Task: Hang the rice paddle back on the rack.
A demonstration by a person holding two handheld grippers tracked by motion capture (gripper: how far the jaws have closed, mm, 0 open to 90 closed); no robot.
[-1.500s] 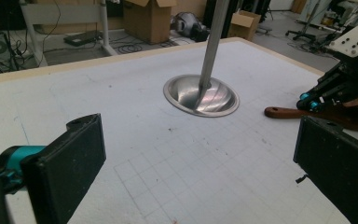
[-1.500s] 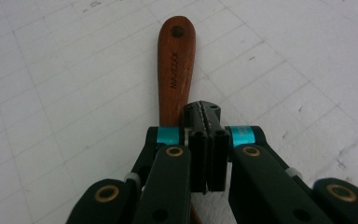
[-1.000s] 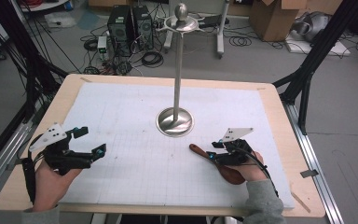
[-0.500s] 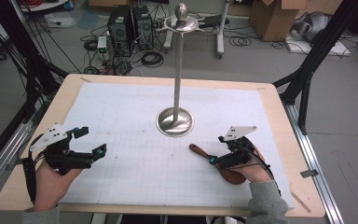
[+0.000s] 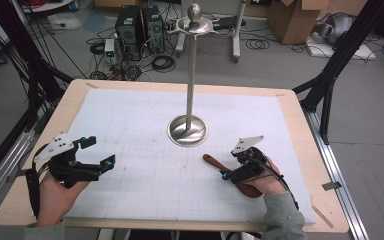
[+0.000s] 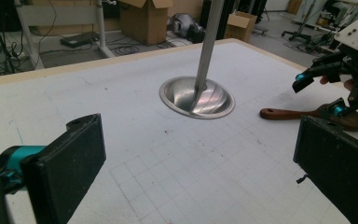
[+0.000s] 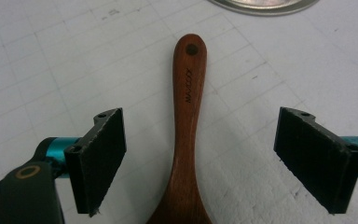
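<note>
A: Starting at the left, what is the left gripper (image 5: 92, 161) doing?

B: It rests low over the white gridded mat (image 5: 145, 185) on the light wooden desk (image 5: 60, 112), in the same spot as a second ago. Its jaws are spread wide with nothing between them, and in the left gripper view (image 6: 191, 154) they frame bare mat.

A: And the middle?

B: The tall polished steel stand with a round dished base (image 5: 187, 131) stands upright there, untouched, its hooked crown high above the desk.

A: Then the right side is where things changed?

B: Yes. The right gripper (image 5: 232, 169) has slid back toward the person along the dark reddish-brown wooden spoon (image 5: 215, 162), so more of the handle now lies bare, pointing up-left toward the stand's base. The spoon itself lies flat on the mat, just right of and nearer than that base.

A: Is it gripped?

B: No. In the right gripper view the jaws (image 7: 200, 154) are spread, one on each side of the spoon's handle (image 7: 189, 116), both clear of the wood. I judge the gripper is now lined up near the bowl end, so closing on the handle looks like the next step.
</note>
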